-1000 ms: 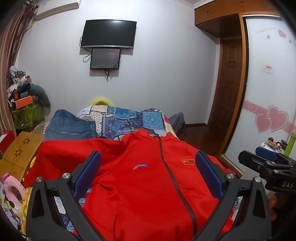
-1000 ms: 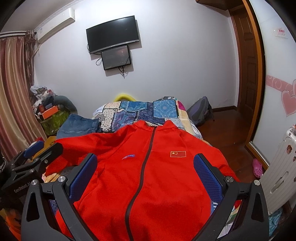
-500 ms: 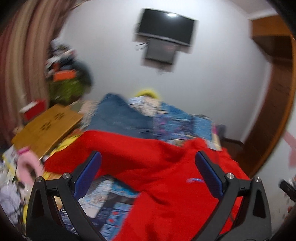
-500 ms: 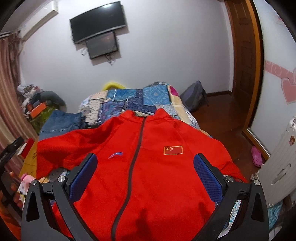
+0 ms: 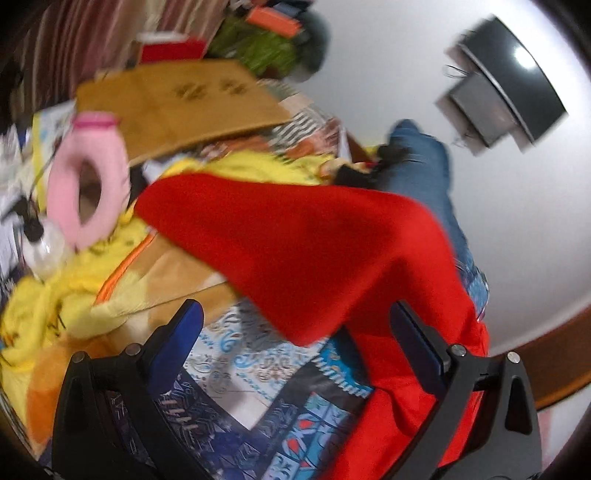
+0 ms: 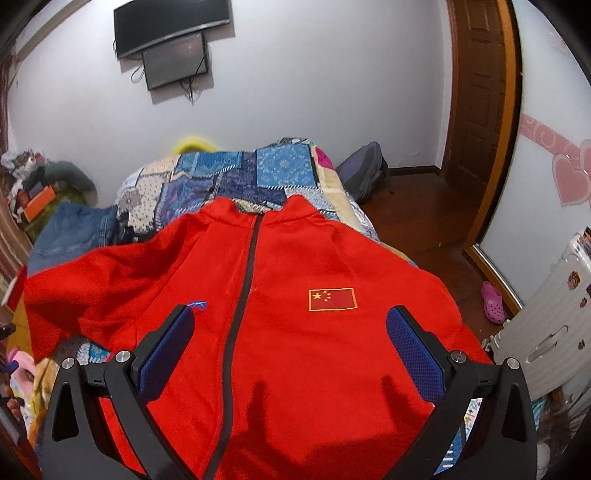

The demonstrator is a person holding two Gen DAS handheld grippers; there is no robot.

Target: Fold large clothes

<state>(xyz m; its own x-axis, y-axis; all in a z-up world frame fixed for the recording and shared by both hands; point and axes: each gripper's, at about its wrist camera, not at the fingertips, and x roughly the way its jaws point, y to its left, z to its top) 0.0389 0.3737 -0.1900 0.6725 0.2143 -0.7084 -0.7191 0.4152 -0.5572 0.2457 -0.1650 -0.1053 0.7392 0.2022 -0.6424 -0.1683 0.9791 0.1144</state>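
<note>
My red jacket (image 6: 280, 332) lies front-up on the patchwork quilt (image 6: 236, 181) of the bed, its matte fleece split by a dark zipper (image 6: 247, 266), with a flag patch (image 6: 332, 298) right of that zipper. My right hand-held gripper (image 6: 290, 347) hangs released above the chest, textured blue pads (image 6: 413, 354) spread. My left hand-held gripper (image 5: 295, 339), also released, shows only the blurred left sleeve (image 5: 295, 243), plus a pink ring-shaped cushion (image 5: 88, 177) beyond it.

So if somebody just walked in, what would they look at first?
Probably the big red jacket, spread front-up across the patchwork quilt on the bed, with a little flag patch on its chest. Next, the black TV high on the white wall behind the bed. The open right gripper hovers over the jacket.
</note>
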